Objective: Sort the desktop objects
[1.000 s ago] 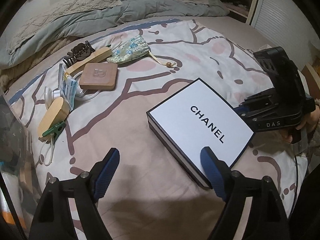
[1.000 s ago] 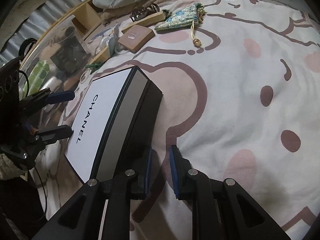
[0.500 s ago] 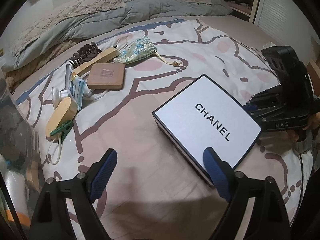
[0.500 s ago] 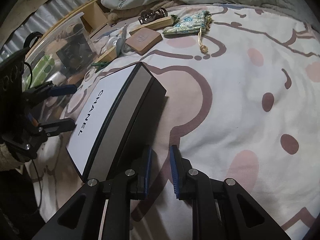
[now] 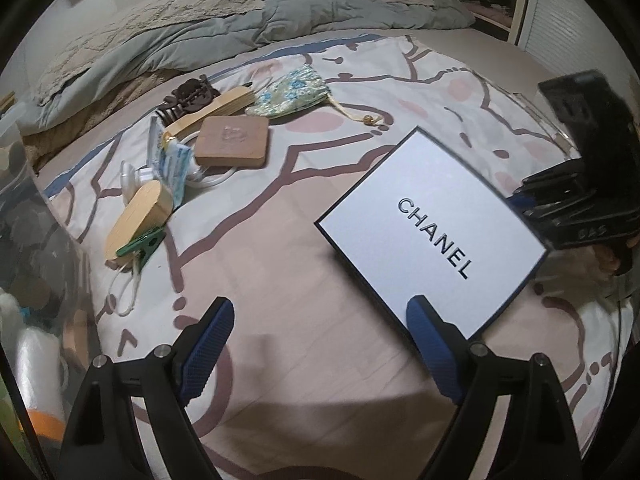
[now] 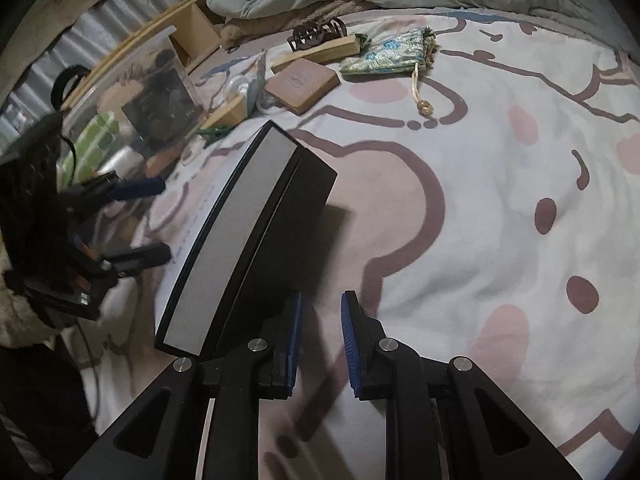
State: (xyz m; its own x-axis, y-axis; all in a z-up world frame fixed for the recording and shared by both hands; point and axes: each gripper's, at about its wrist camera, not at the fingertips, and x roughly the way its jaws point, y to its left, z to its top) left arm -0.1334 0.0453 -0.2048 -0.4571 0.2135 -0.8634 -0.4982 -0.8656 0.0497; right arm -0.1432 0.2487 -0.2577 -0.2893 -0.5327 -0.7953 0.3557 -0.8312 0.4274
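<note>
A white Chanel box (image 5: pixel 432 236) with black edges is tilted up on the bed sheet; the right wrist view shows its grey side and black base (image 6: pixel 256 224) raised off the sheet. My right gripper (image 6: pixel 320 336) is nearly closed with a narrow gap, beside the box's near corner; whether it touches the box I cannot tell. It also shows in the left wrist view (image 5: pixel 576 200) at the box's right edge. My left gripper (image 5: pixel 320 324) is wide open and empty, just in front of the box. It shows in the right wrist view (image 6: pixel 132 220) too.
At far left lie a brown square case (image 5: pixel 234 140), a floral drawstring pouch (image 5: pixel 292 92), a brown hair claw (image 5: pixel 188 96), wooden pieces (image 5: pixel 138 216), a green clip (image 5: pixel 142 246) and a tissue pack (image 5: pixel 172 164). A clear storage bin (image 6: pixel 132 96) stands off the bed's left edge. Grey duvet lies behind.
The box has tipped up further on its edge and shifted right in the left view. The left gripper drew back slightly. The right gripper stays nearly closed at the box's corner.
</note>
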